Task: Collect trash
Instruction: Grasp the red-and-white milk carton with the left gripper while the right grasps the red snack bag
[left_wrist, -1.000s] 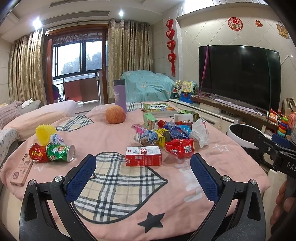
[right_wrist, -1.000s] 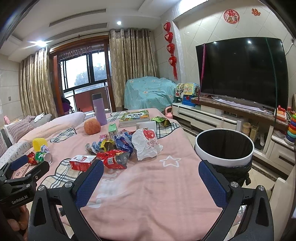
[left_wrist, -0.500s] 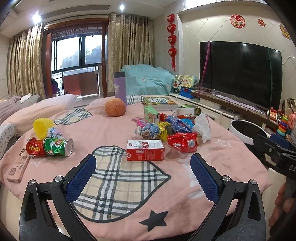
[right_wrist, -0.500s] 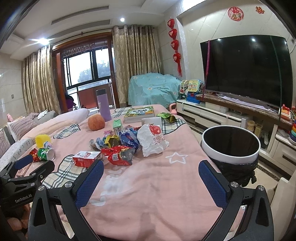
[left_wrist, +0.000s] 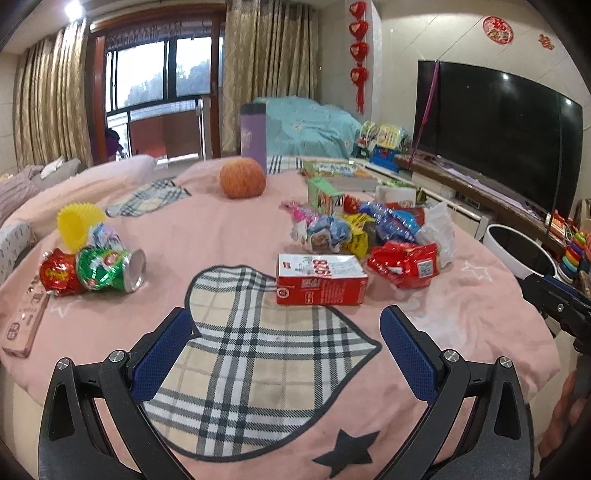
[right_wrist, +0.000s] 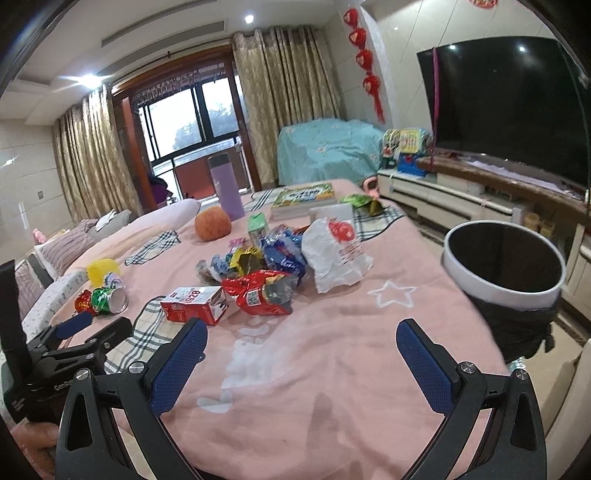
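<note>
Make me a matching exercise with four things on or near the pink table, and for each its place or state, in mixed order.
Things:
1. red carton
2. green can
3. purple bottle
4. trash bin

Places or states:
A. stands upright behind the orange ball
B. beside the table, off its edge
C. lies flat beside the red wrapper
D. on its side, open end showing

Pairs: 1-C, 2-D, 3-A, 4-B
</note>
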